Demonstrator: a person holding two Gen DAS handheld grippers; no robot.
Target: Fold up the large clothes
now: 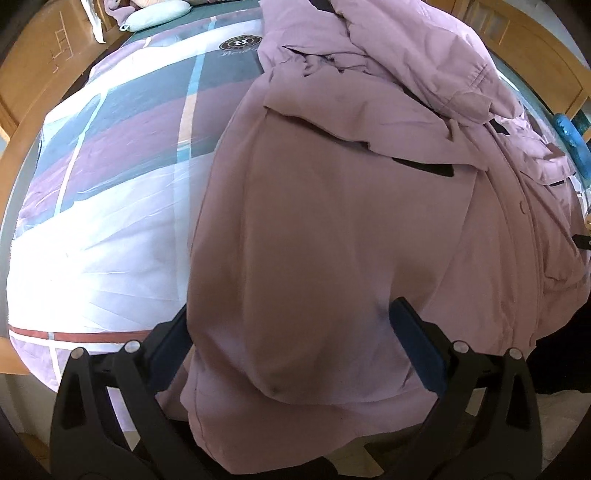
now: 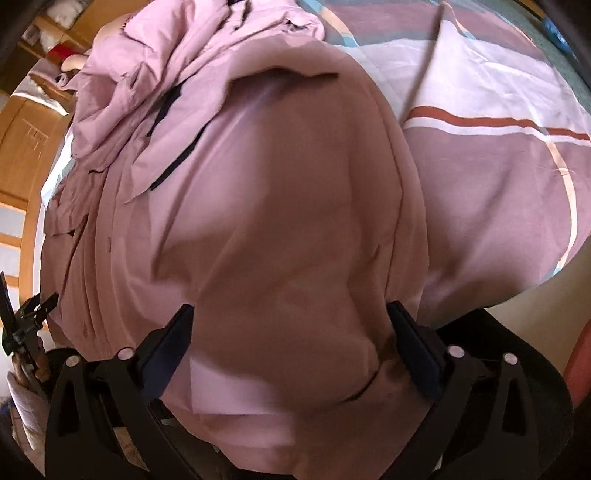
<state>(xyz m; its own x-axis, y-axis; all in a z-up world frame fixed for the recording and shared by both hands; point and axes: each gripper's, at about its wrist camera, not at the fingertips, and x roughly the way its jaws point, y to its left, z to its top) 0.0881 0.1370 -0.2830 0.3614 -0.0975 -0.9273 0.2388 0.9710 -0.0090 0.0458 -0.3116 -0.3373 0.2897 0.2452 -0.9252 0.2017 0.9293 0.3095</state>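
A large pink coat (image 1: 332,221) is being spread over a bed covered by a striped quilt (image 1: 110,155), its hem hanging over the near edge. The left tool (image 1: 291,325) is being held with its jaws spread wide, the coat's fabric bulging between them; whether the pads are pressing on it cannot be told. The right tool (image 2: 291,325) is likewise being held wide, with a fold of the coat lying between its jaws, and a grip cannot be told. A pale pillow (image 1: 159,16) is lying at the bed's far end.
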